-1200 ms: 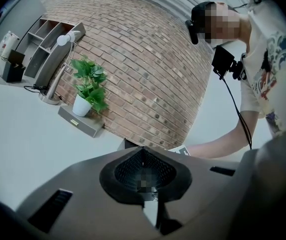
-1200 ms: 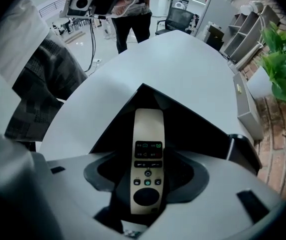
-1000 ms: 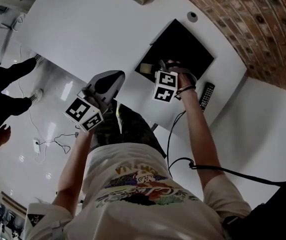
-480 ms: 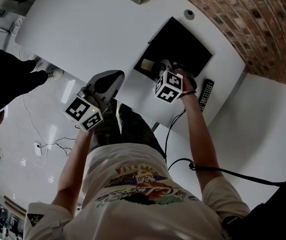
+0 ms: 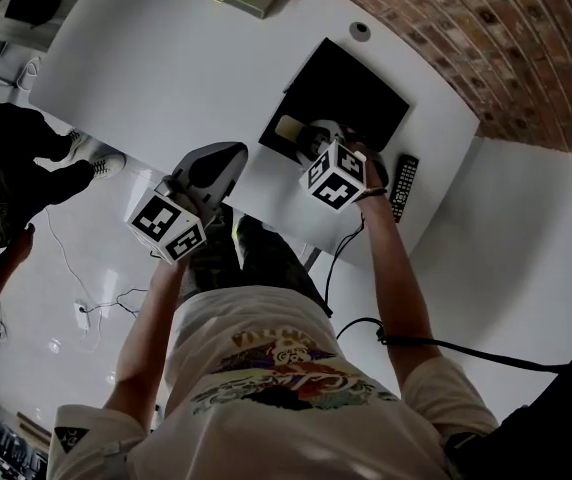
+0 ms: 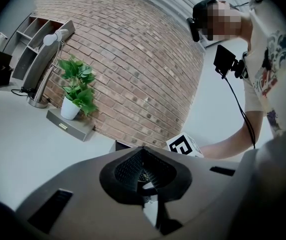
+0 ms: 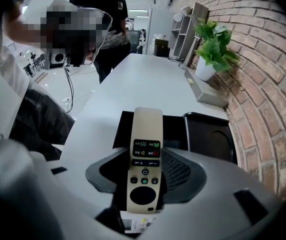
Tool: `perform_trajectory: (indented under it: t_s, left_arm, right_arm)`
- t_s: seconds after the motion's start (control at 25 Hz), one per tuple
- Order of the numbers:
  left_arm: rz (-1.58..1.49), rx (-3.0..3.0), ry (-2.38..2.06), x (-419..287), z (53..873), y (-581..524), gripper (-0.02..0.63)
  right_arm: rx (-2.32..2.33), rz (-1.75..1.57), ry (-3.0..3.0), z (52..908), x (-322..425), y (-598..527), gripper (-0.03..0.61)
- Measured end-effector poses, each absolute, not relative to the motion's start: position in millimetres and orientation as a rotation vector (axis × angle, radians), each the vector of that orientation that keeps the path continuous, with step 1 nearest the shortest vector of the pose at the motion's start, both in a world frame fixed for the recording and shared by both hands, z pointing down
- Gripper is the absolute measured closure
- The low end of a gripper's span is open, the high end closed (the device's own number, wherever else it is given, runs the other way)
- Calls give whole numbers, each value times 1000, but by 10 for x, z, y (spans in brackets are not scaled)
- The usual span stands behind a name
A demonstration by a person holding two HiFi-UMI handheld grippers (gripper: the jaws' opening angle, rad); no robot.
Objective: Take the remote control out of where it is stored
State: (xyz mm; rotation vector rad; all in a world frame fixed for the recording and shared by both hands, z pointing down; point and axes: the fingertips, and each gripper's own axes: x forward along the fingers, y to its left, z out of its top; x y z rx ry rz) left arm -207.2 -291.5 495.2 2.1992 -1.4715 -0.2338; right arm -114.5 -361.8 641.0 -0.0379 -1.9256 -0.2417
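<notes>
A cream remote control [image 7: 144,159] with a dark button panel stands lengthwise between the jaws of my right gripper [image 7: 145,171], which is shut on it. In the head view the right gripper [image 5: 311,140] hangs over the near edge of an open black box [image 5: 361,78] on the white table [image 5: 166,58], and the remote control's [image 5: 291,128] pale end sticks out to the left. In the right gripper view the black box [image 7: 175,126] lies just beyond the remote. My left gripper [image 5: 216,163] hovers off the table's near edge, jaws together and empty.
A black remote [image 5: 402,186] lies on the table right of the box. A potted plant [image 7: 213,49] on a grey base stands against the brick wall. A desk lamp [image 6: 45,69] is further along. A bystander [image 5: 6,178] stands at the left. A cable [image 5: 446,343] trails from the right arm.
My right gripper has risen and rolled with the cream remote, whose pale end now shows clear of the box. The left gripper has stayed put. The bystander at the left has shifted.
</notes>
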Motion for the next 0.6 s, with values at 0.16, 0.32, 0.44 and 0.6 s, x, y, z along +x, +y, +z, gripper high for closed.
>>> perform_trajectory:
  t_s: [0.16, 0.32, 0.44, 0.6]
  left_arm:
    - [-231, 2233, -1452, -2044, 4881, -2986, 611]
    - [-207, 2244, -1443, -1997, 4817, -2999, 611]
    - [-184, 2251, -1431, -1956, 4779, -3030, 611]
    - [-151, 2299, -1405, -1905, 4754, -3100, 611]
  right_arm:
    - [13, -237, -1956, 6229, -1166, -3613, 374]
    - [53, -194, -1996, 6045, -1159, -3531, 374]
    - [84, -160, -2014, 5928, -1113, -3490, 374]
    - [152, -122, -2043, 5805, -1053, -3477, 374]
